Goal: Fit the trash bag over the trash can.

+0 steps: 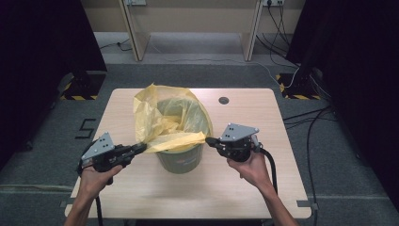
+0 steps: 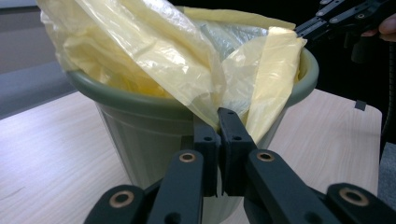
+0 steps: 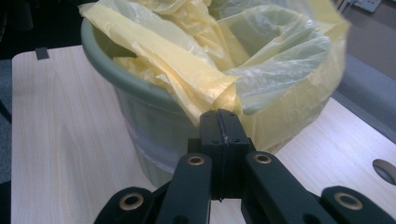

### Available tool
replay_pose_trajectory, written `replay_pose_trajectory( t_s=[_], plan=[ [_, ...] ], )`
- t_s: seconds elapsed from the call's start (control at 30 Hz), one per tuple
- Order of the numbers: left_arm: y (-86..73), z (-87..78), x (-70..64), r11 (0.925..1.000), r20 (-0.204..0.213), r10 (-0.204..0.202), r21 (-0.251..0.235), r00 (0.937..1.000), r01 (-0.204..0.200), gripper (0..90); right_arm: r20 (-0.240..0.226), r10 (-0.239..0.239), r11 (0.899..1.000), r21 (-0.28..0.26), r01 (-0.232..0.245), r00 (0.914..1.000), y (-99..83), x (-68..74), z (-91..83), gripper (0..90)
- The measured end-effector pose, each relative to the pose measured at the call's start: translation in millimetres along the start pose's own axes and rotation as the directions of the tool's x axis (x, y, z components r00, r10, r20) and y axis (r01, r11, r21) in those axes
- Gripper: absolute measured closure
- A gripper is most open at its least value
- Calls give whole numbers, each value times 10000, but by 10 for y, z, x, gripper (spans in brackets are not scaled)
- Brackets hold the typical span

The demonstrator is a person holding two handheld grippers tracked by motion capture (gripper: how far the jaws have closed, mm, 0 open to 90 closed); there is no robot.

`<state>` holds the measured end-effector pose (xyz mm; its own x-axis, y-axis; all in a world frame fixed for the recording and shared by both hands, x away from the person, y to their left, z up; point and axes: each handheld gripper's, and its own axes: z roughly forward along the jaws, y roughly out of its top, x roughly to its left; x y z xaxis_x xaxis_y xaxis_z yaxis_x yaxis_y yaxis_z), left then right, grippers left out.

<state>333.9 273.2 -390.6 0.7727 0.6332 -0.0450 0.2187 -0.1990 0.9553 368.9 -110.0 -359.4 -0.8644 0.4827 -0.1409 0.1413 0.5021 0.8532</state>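
A green plastic bin [image 1: 181, 159] stands at the middle of the wooden table [image 1: 244, 188], lined with a crumpled yellow plastic bag [image 1: 169, 120]. My left gripper [image 1: 139, 148] is at the bin's left rim, shut on an edge of the bag. In the left gripper view the jaws [image 2: 218, 122] pinch a fold of the bag [image 2: 154, 56] just below the bin's rim [image 2: 135, 105]. At the bin's right rim, my right gripper [image 1: 209, 140] is shut on a stretched strip of the bag. The right gripper view shows its closed tips [image 3: 219, 115] holding the bag [image 3: 261, 60] beside the bin [image 3: 140, 126].
A round cable hole [image 1: 224, 100] sits in the table behind the bin. Bare tabletop lies in front of the bin and on both sides. Cables [image 1: 308, 127] run over the floor at the right. A desk frame [image 1: 193, 28] stands at the back.
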Motion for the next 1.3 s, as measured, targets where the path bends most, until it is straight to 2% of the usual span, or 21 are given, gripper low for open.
replay_pose_trajectory(
  t_s=[0.13,0.33,0.47,0.6,0.67,0.77,0.83,0.93,1.03,1.1,1.13,1.23,1.3],
  plan=[
    [-10,0,7,10000,29,-21,-16,10000,21,873,-112,-38,9998,191,40,9999,-30,39,23,900],
    [-92,21,-17,9996,0,82,267,10000,-82,876,-409,-69,9989,454,88,9991,-81,119,63,900],
    [-135,41,8,9995,20,-35,315,10000,34,875,-559,-61,9975,706,101,9984,-129,144,120,900],
    [-156,58,36,9989,-140,6,471,9999,1,872,-667,55,9956,936,8,9978,-169,149,167,900],
    [-193,72,75,9975,-374,58,700,9993,-32,870,-766,89,9945,1045,-9,9970,-195,141,192,900],
    [-292,101,160,9955,-592,-143,926,9981,198,867,-782,229,9924,1222,-132,9967,-256,121,231,900],
    [-345,130,207,9936,-832,-125,1112,9965,217,861,-808,345,9909,1325,-235,9961,-295,110,252,900],
    [-402,181,252,9920,-747,-304,1197,9967,393,845,-906,527,9893,1403,-396,9945,-331,95,281,900],
    [-409,164,244,9914,-786,-213,1274,9967,312,792,-999,699,9862,1566,-537,9925,-338,68,260,798],
    [-372,96,231,9924,-839,-182,1201,9963,282,652,-908,825,9864,1495,-683,9924,-320,38,185,665],
    [-347,50,230,9933,-789,-196,1123,9967,285,612,-841,985,9865,1396,-862,9916,-301,20,129,613],
    [-254,-95,234,9967,-885,-157,781,9960,227,503,-589,1205,9909,672,-1165,9910,-210,-58,-86,539],
    [-182,-170,247,9978,-825,-188,615,9964,239,461,-153,1382,9901,266,-1378,9903,-130,-133,-200,500]
  ],
)
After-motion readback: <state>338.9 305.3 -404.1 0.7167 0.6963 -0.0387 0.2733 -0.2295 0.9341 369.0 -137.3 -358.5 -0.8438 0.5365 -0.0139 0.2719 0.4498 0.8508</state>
